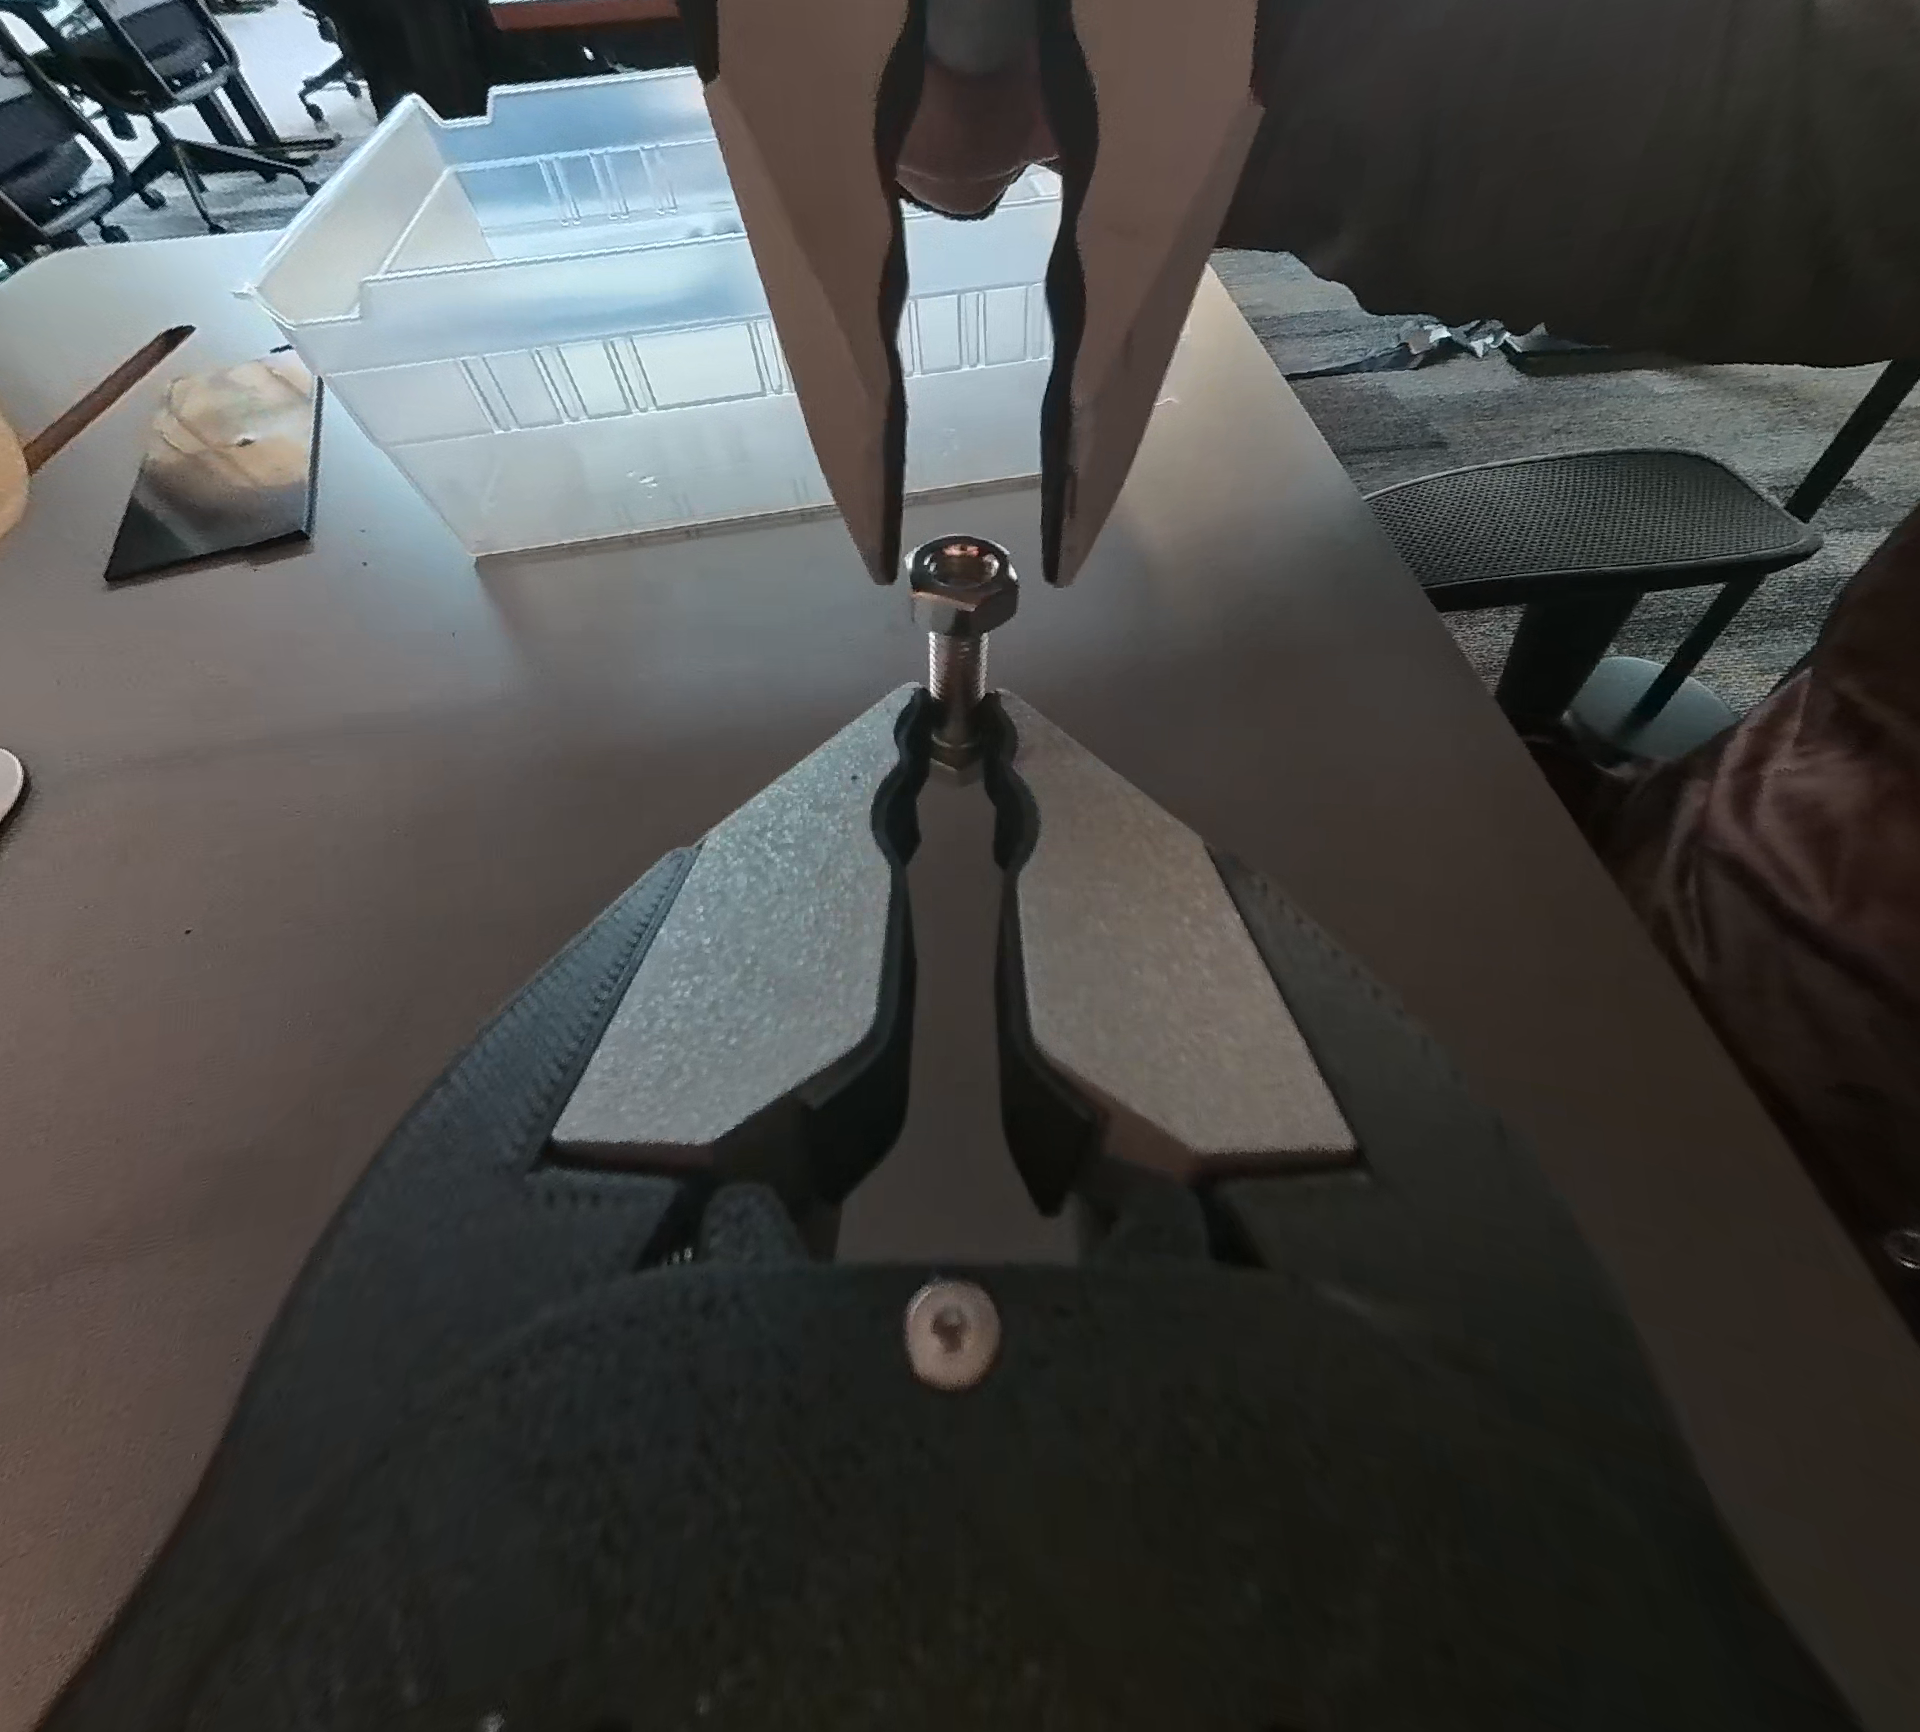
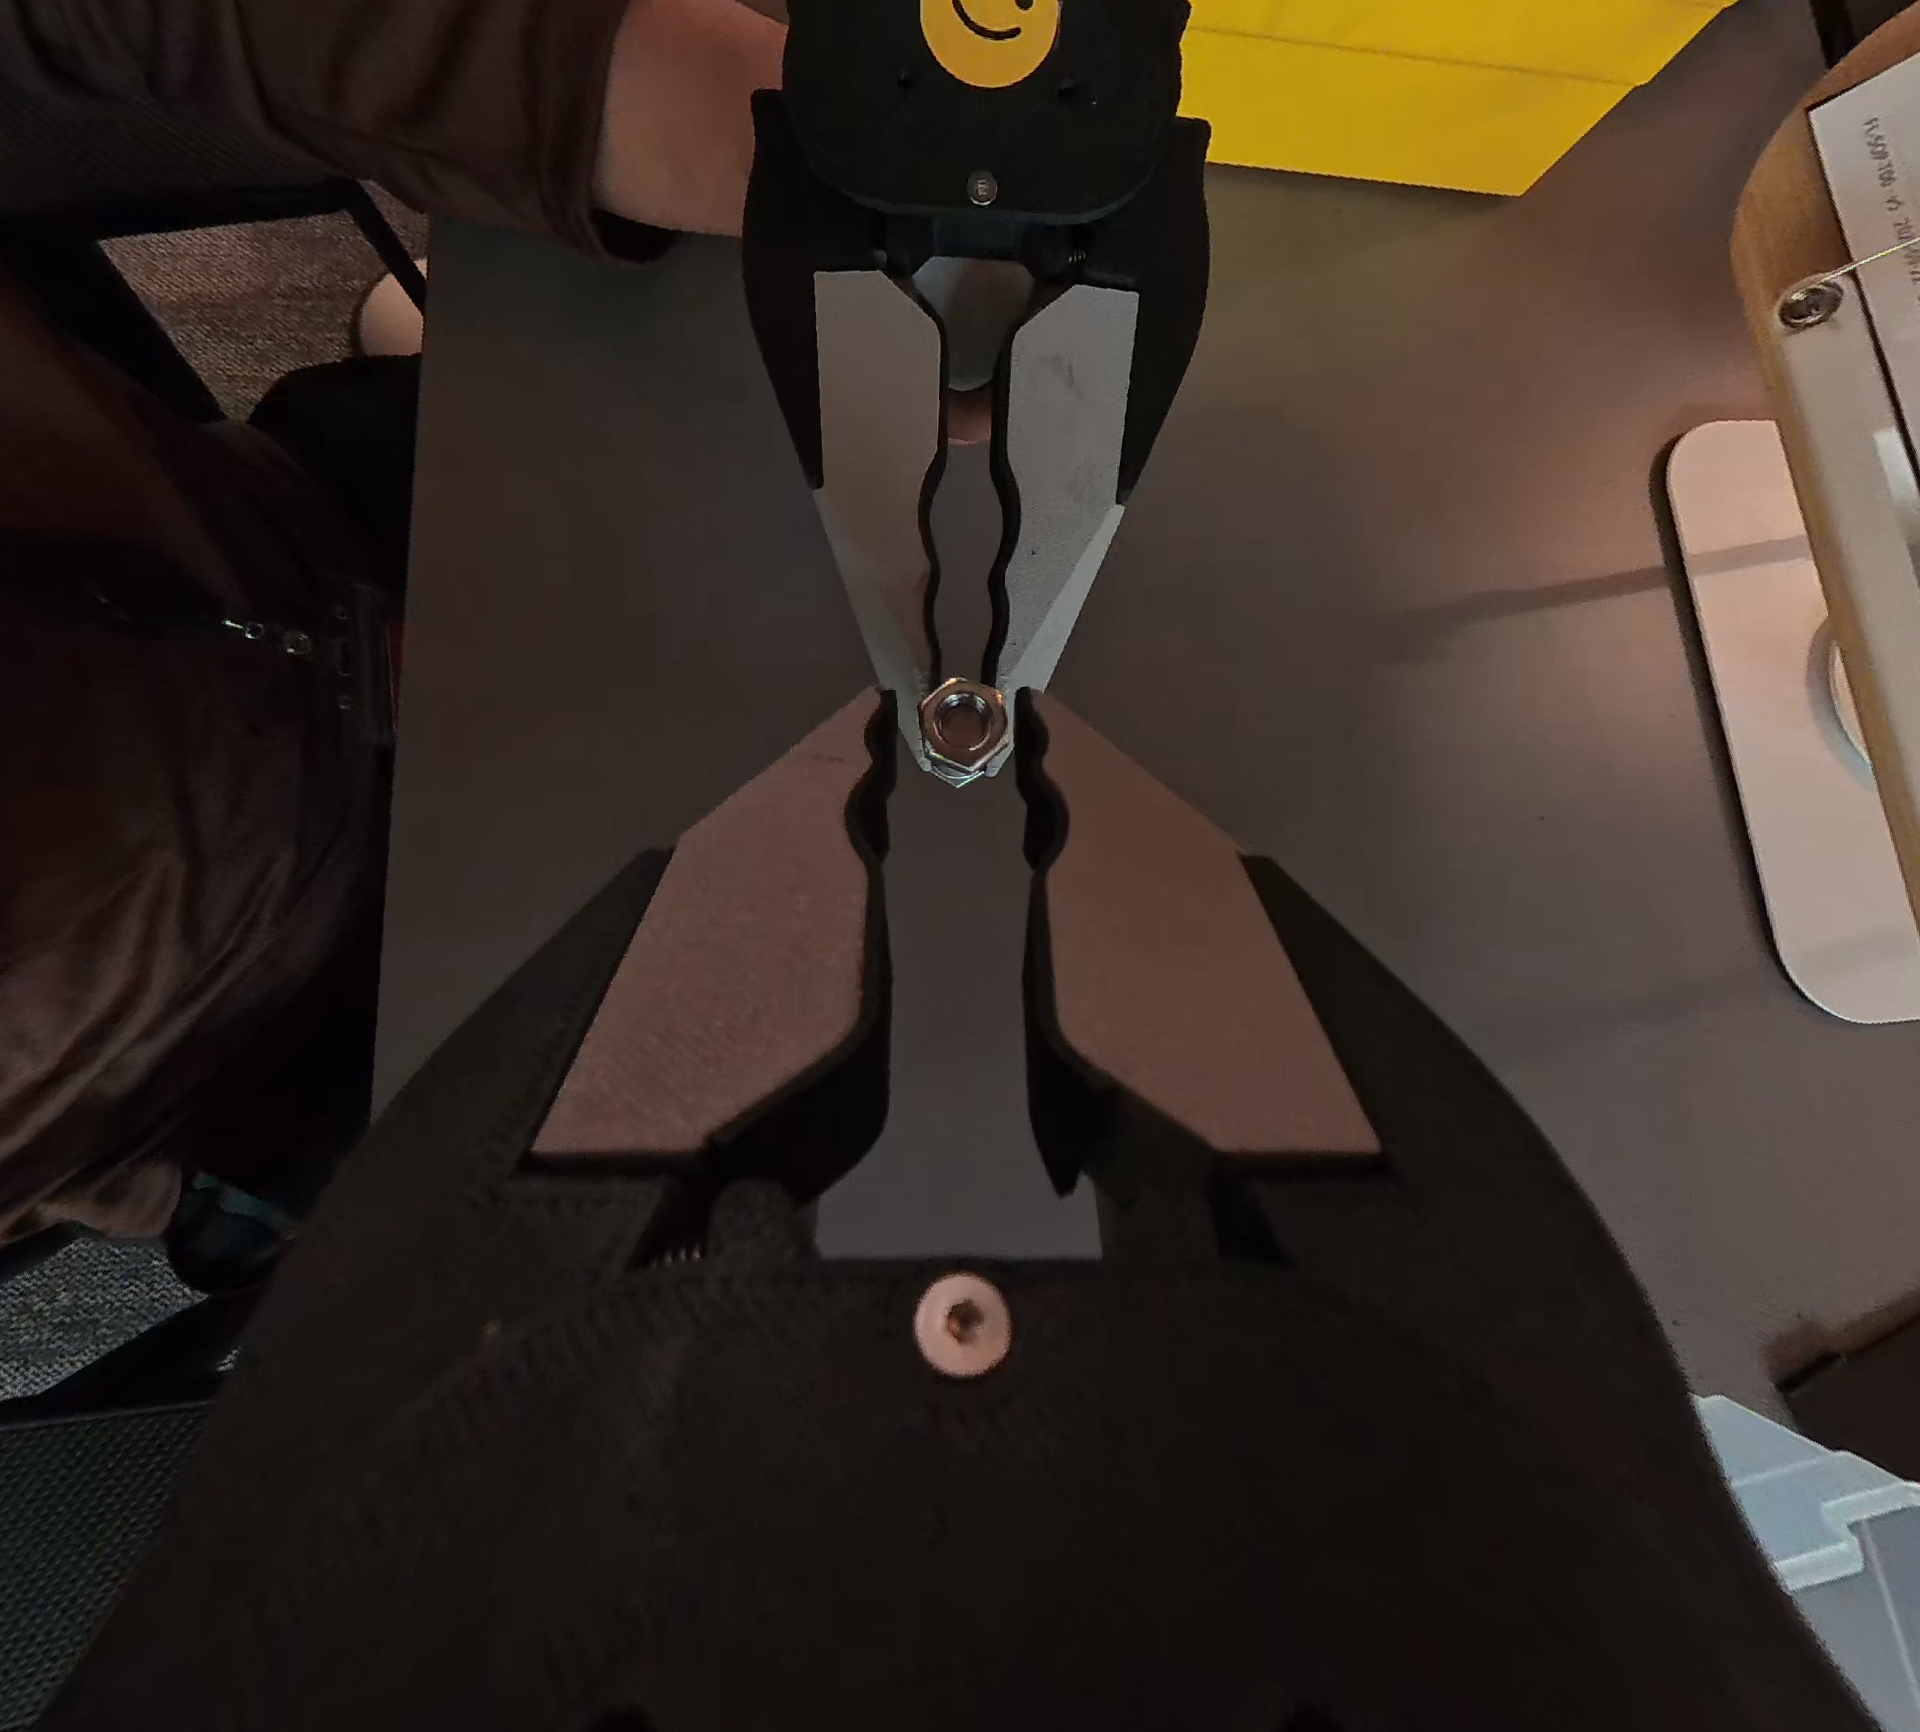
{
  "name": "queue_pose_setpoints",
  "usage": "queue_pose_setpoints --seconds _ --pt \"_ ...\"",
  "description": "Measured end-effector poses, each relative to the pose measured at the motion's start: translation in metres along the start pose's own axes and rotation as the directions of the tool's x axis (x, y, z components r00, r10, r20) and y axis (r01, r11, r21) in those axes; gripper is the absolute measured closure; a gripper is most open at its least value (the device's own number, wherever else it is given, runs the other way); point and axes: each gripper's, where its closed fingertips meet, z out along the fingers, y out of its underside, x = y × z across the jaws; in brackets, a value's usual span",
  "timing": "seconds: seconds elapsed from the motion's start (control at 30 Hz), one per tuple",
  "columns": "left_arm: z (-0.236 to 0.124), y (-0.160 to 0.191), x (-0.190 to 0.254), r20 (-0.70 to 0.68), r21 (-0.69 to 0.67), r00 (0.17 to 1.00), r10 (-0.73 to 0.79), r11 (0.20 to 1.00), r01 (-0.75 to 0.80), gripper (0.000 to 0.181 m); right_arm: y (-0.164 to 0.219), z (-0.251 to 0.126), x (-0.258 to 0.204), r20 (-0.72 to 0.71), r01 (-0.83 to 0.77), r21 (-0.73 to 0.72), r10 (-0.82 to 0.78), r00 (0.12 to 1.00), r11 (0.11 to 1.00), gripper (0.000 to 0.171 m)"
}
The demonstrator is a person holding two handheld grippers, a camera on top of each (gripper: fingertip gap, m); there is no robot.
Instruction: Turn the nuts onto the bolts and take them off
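The left hand-held gripper [image 1: 957,726] is closed on the bolt [image 1: 951,680], which stands out beyond its fingertips above the desk [image 1: 416,799]. The nut [image 1: 964,589] sits on the bolt's far end, between the spread fingers of the right hand-held gripper [image 1: 968,579], which do not pinch it. I judge the nut is only at the first threads, so turning remains.

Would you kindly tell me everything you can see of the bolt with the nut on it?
The shiny silver steel bolt stands upright above the dark grey table. Its head end is clamped in the left claw, which is shut on it. Bare thread shows above the fingers. A silver hexagonal nut sits at the top of the thread. The right claw, pointing down, brackets the nut with its tips apart, not visibly gripping it.
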Motion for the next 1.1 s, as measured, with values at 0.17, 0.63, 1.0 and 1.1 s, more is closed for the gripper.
queue_pose_setpoints --seconds 0.17,0.63,1.0,1.1 --pt "0.001 0.001 0.000 -0.001 -0.007 1.000 0.003 1.000 -0.003 0.173 0.002 0.002 0.000 -0.008 0.015 -0.015 -0.016 1.000 1.000 0.155" --pt "0.002 0.002 0.000 0.004 -0.014 1.000 0.008 1.000 -0.008 0.173 0.006 0.004 0.001 -0.018 0.027 -0.040 -0.028 0.999 0.999 0.157" --pt "0.002 0.004 -0.006 0.051 -0.031 0.999 0.017 0.999 -0.015 0.173 0.008 0.005 0.007 -0.046 -0.016 -0.058 0.013 0.999 0.998 0.157" --pt "0.002 0.004 -0.009 0.072 -0.035 0.997 0.014 0.999 -0.012 0.173 0.008 0.006 0.010 -0.056 -0.038 -0.063 0.034 0.998 0.997 0.157"
